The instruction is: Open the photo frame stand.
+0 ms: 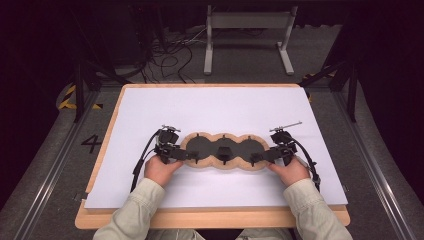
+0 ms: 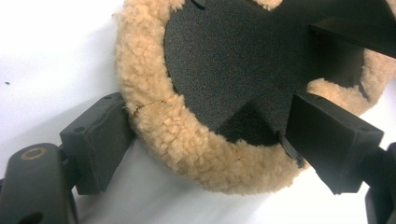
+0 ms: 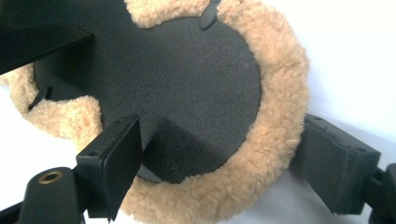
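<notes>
A long pad with three black round fields and a tan fleece rim lies flat on the white sheet. A small black block sits on its middle field. My left gripper holds the pad's left end. In the left gripper view the gripper has one jaw outside the fleece rim and one on the black face, which creases between them. My right gripper holds the right end the same way. In the right gripper view the gripper straddles the fleece rim, with the black face buckled.
The white sheet covers a wooden table, leaving wide bare areas behind and in front of the pad. Beyond the table's far edge, a grey metal stand and loose cables lie on the floor.
</notes>
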Demonstrator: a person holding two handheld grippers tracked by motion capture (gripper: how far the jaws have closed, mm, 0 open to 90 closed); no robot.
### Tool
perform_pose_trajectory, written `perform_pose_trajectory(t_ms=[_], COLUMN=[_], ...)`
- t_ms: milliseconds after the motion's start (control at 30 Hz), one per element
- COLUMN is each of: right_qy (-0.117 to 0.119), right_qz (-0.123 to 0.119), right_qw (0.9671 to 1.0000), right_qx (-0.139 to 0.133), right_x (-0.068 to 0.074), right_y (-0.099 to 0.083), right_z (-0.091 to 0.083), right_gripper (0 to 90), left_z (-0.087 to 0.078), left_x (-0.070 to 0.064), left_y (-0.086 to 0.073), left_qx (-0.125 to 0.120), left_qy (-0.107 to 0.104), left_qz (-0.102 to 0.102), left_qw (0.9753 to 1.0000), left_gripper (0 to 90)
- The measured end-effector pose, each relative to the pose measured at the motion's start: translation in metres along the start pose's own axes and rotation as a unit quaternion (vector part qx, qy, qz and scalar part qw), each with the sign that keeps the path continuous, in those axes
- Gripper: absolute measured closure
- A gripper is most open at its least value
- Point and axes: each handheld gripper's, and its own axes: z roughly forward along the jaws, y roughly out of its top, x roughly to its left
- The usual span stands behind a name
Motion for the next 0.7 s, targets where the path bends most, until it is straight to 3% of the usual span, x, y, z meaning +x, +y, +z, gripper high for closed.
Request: perform_pose_trajectory(t_ms=[100, 333, 433, 500, 700], right_qy=[0.008, 0.0, 0.009, 0.001, -0.003], right_qz=[0.012, 0.035, 0.052, 0.056, 0.061], right_qw=[0.9998, 0.9993, 0.9985, 0.9981, 0.9978], right_qx=[0.013, 0.01, 0.014, 0.024, 0.026], right_x=[-0.0029, -0.0012, -0.0044, -0.0028, -0.0011], right_y=[-0.0006, 0.0003, 0.0007, 0.0024, 0.0033], right_z=[-0.0034, -0.0034, -0.0053, -0.0061, -0.0091], right_gripper=[21.6, 25.6, 29.1, 30.3, 34.6], left_z=[-0.0013, -0.0011, -0.0013, -0.0013, -0.0048], left_x=[0.0014, -0.0009, -0.0015, -0.0029, 0.0003], left_y=[0.0003, 0.0002, 0.0001, 0.0001, -0.0009], left_qx=[0.002, -0.002, -0.004, -0.001, -0.002], left_qy=[-0.004, 0.004, 0.015, 0.026, 0.018], left_qz=[-0.009, -0.024, -0.023, -0.012, -0.023], left_qw=[0.9999, 0.9997, 0.9996, 0.9996, 0.9996], left_gripper=[17.1, 17.8, 21.6, 25.6, 30.4])
